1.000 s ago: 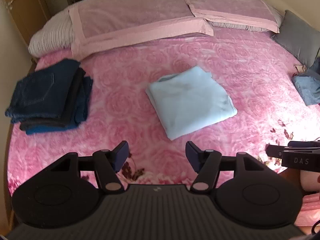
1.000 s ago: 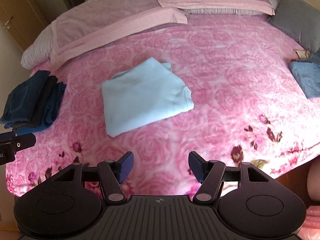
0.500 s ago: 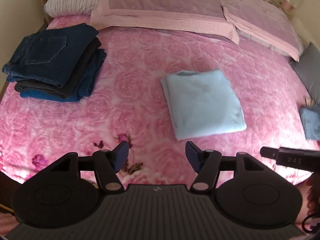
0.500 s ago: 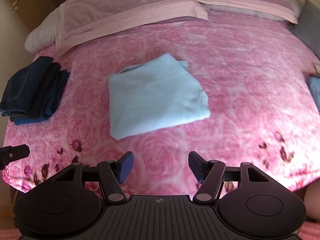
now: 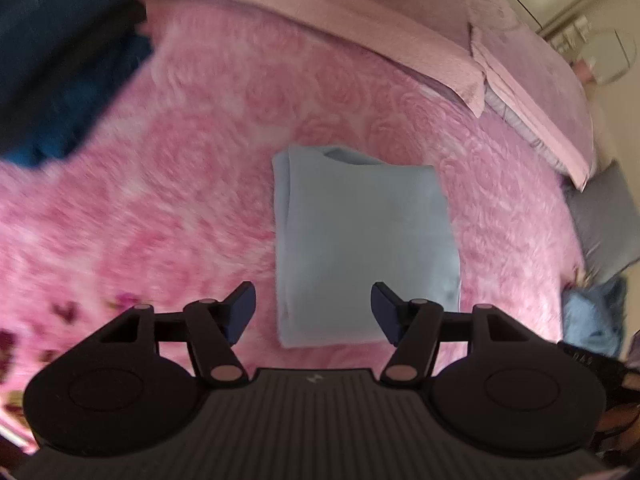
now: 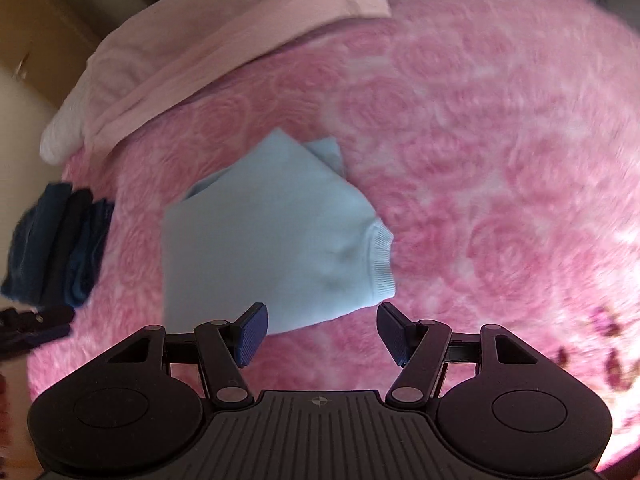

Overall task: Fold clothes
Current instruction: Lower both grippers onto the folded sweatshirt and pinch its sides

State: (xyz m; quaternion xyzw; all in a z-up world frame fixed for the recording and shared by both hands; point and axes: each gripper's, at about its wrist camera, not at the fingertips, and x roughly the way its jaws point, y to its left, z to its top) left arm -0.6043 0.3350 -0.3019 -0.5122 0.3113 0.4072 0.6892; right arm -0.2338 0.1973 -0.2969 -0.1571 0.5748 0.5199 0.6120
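Observation:
A folded light blue top [image 5: 360,248] lies flat in the middle of the pink rose-patterned bedspread [image 5: 180,200]. My left gripper [image 5: 313,314] hangs open over the top's near edge, nothing between its blue pads. In the right wrist view the same top [image 6: 272,236] shows a ribbed cuff at its right corner. My right gripper [image 6: 319,334] is open just above the top's near right corner, not touching it. The left gripper's tip [image 6: 36,324] shows at the left edge of that view.
A stack of folded dark blue jeans [image 5: 60,60] [image 6: 56,248] sits at the bed's left side. Pink pillows [image 5: 360,12] line the head of the bed. A grey cushion [image 5: 608,216] and a crumpled blue garment [image 5: 592,312] lie at the right edge.
Both grippers have come down and forward toward the light blue top, which now looks much larger. The left view has rolled, so the top's edges run straight. Both grippers' jaws stay equally wide.

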